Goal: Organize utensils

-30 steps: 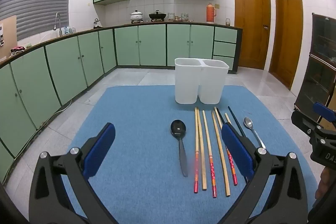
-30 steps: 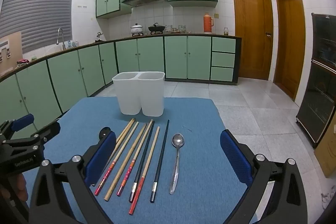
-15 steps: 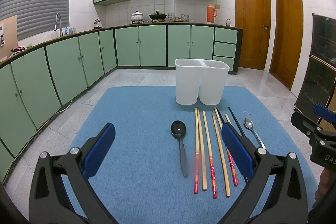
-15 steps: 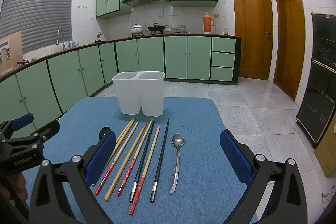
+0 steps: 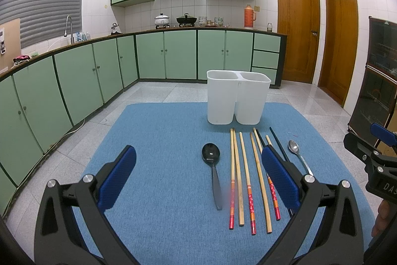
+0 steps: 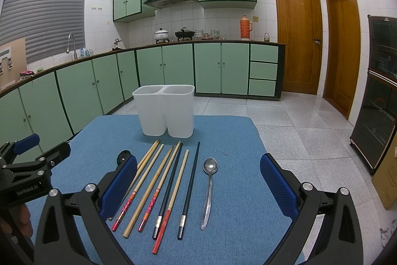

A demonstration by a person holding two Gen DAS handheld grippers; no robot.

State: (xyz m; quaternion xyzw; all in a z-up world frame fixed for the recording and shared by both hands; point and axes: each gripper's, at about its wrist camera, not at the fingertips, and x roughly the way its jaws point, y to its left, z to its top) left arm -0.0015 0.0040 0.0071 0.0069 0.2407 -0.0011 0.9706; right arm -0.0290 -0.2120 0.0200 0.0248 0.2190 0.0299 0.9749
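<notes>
Both tongs, left (image 5: 198, 175) and right (image 6: 198, 185), gape wide, holding nothing. Chopsticks (image 6: 158, 180) and spoons (image 6: 208, 190) lie before the white holder (image 6: 165, 113).

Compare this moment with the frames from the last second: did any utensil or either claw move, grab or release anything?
No visible change. Both the left claw and the right claw hang open and empty above the blue mat. The black spoon, chopsticks, metal spoon and white two-compartment holder lie where they were.

Shiny metal spoon (image 6: 209, 186) on matt blue cloth mat (image 6: 235, 140).
</notes>
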